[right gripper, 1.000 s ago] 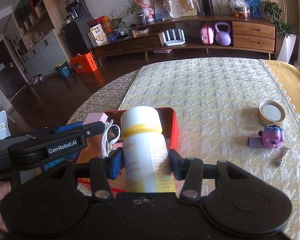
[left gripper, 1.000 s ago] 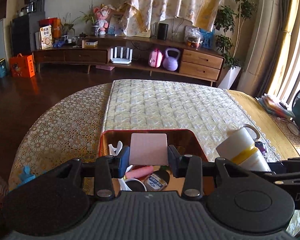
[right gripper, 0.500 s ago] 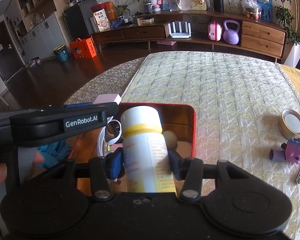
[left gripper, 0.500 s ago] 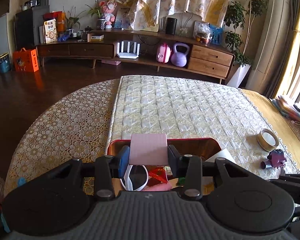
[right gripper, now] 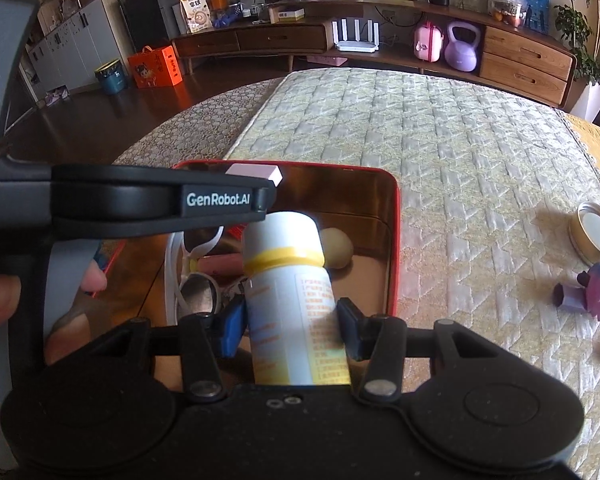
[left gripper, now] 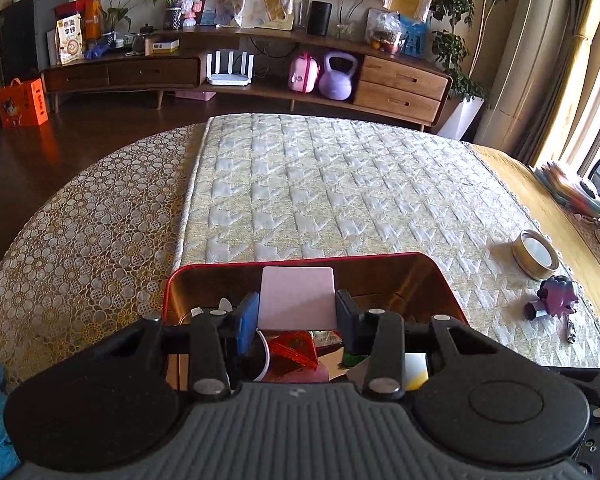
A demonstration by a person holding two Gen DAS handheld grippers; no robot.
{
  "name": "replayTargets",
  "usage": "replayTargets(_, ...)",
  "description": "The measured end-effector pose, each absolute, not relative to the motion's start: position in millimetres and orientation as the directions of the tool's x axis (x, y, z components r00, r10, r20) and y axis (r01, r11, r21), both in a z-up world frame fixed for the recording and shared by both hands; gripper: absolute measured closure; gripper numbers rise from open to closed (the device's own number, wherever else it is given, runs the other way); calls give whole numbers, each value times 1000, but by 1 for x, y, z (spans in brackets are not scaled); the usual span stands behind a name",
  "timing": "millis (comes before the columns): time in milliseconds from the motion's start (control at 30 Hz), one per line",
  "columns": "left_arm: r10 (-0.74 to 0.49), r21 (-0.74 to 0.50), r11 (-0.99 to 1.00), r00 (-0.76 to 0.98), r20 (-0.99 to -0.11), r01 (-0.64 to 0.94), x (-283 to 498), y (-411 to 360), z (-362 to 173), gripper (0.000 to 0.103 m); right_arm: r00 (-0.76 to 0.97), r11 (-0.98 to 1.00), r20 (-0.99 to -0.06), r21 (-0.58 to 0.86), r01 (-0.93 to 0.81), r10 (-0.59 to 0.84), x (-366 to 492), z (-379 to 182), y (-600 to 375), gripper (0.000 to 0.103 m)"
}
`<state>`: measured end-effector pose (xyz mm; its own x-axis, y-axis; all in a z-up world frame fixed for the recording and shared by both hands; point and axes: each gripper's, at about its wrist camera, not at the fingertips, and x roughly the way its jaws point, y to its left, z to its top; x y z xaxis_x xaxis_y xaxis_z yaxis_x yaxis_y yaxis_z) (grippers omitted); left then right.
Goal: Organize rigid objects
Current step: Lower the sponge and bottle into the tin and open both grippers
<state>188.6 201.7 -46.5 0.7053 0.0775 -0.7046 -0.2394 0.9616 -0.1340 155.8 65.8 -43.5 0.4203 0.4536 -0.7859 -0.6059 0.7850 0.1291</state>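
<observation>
In the left wrist view, the left hand-held gripper [left gripper: 296, 314] is clenched on a flat pink block [left gripper: 297, 297], holding it over the red tin [left gripper: 440, 280] that sits on the quilted table [left gripper: 340, 184] near its near edge, with a round lid [left gripper: 535, 254] and a purple toy [left gripper: 556, 298] lying toward the table's right edge. In the right wrist view, the right hand-held gripper [right gripper: 290, 322] grasps a white bottle [right gripper: 290, 280] with a yellow band, its cap pointing into the red tin [right gripper: 394, 240] above white-framed glasses [right gripper: 196, 280] and a pale ball [right gripper: 336, 254], while the left hand-held gripper [right gripper: 266, 190] crosses above with the pink block [right gripper: 256, 171] at its tip.
</observation>
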Motion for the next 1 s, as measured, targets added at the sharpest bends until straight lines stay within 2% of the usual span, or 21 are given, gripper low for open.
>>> replayTargets(600, 46, -155, 954, 636, -770, -256, 209, 207, -71, 63, 436, 777, -768, 125, -617, 470, 149, -37, 63, 57)
replayTargets(1000, 60, -149, 954, 651, -757, -261, 199, 203, -63, 61, 437, 773, -745, 163, -613, 504, 137, -26, 42, 49)
